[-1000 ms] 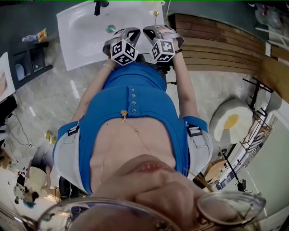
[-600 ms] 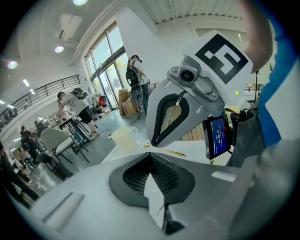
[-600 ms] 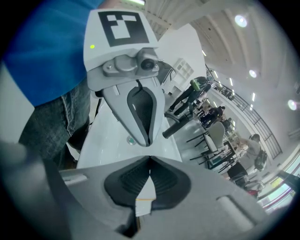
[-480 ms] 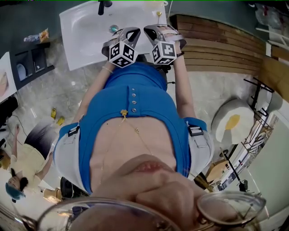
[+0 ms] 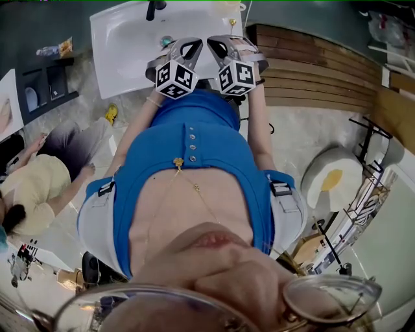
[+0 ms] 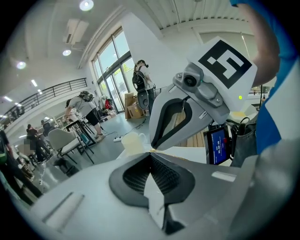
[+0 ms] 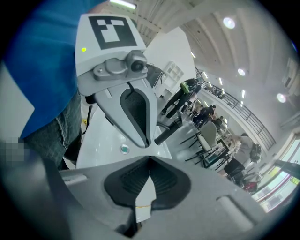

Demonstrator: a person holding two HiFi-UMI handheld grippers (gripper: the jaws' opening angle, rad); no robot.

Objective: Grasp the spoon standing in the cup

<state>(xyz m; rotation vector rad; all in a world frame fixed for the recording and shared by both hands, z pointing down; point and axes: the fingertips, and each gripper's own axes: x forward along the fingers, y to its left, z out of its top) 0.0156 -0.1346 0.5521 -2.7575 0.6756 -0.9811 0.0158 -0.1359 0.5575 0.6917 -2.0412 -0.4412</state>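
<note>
Both grippers are held close together in front of a blue shirt, at the near edge of a white sink point(image 5: 130, 45). My left gripper point(image 5: 188, 44) is shut with nothing in it; its jaws meet at the tips point(image 6: 151, 152). The right gripper point(image 5: 224, 43) is shut and empty too, with its jaws touching point(image 7: 149, 157). A pale yellow cup point(image 6: 133, 143) stands on the white counter beyond the left jaws; the same cup point(image 5: 230, 6) shows at the sink's far right corner. A small golden piece point(image 5: 232, 23) near it may be the spoon; it is too small to tell.
The sink has a black faucet point(image 7: 166, 133) and a green drain point(image 7: 123, 149). Wooden steps point(image 5: 318, 65) lie to the right. A person in a yellow top point(image 5: 39, 188) crouches on the floor at the left. Tables, chairs and people fill the hall behind.
The two grippers have barely moved and stay shut. At the left of the head view a person in a yellow top has come closer across the floor.
</note>
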